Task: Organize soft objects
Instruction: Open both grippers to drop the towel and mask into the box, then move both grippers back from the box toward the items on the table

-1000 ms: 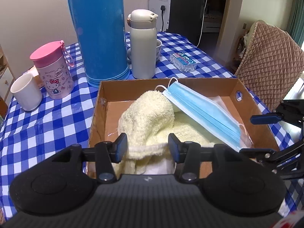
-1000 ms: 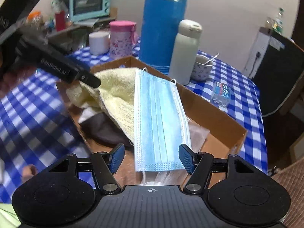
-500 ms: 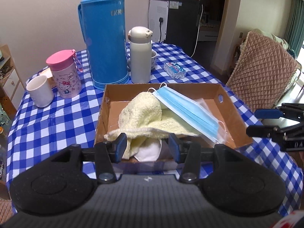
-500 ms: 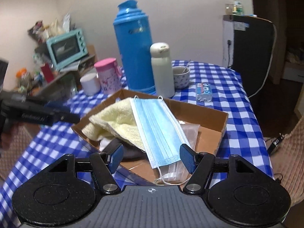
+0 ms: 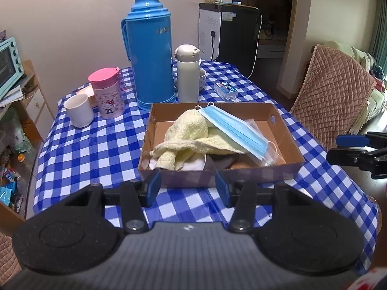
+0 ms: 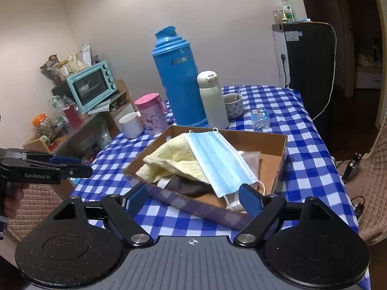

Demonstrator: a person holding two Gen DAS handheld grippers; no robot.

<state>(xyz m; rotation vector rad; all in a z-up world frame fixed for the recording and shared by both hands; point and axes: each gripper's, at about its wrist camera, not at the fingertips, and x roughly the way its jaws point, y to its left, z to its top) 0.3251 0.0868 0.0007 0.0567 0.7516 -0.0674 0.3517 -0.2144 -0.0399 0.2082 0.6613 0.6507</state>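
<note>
Covering the whole tabletop is a blue-and-white checked cloth [image 5: 96, 145], and near its front edge sits the shallow cardboard box [image 5: 287, 142], holding the soft things: a pale yellow towel [image 5: 191, 133] bunched toward the left, a light blue face mask [image 5: 232, 130] lying slantwise across the towel's right side, a clear plastic bag [image 6: 251, 159] under the mask, and some dark and white cloth beneath that I cannot make out. The left gripper [image 5: 187, 188] hangs in front of the box's near wall, jaws partly apart and nothing between them but the view of cloth and cardboard. The right gripper [image 6: 193, 199] sits off the box's near corner, jaws spread wide after just opening further, and empty too; from the left wrist view it pokes in at the right edge, clear of the table. Behind the box stand a tall blue thermos [image 5: 151, 55] and a cream flask [image 5: 187, 72], with a patterned bowl [image 6: 233, 105] holding a spoon just beside the flask. A pink-lidded cup [image 5: 107, 91] and a white mug [image 5: 78, 111] stand to the left, a small tissue pack [image 5: 226, 90] to the right. Around the room: a mint toaster oven [image 6: 90, 84] on a cluttered shelf, a black fridge [image 6: 307, 72] against the back wall, and a quilted brown chair cover [image 5: 331, 96] at right.
</note>
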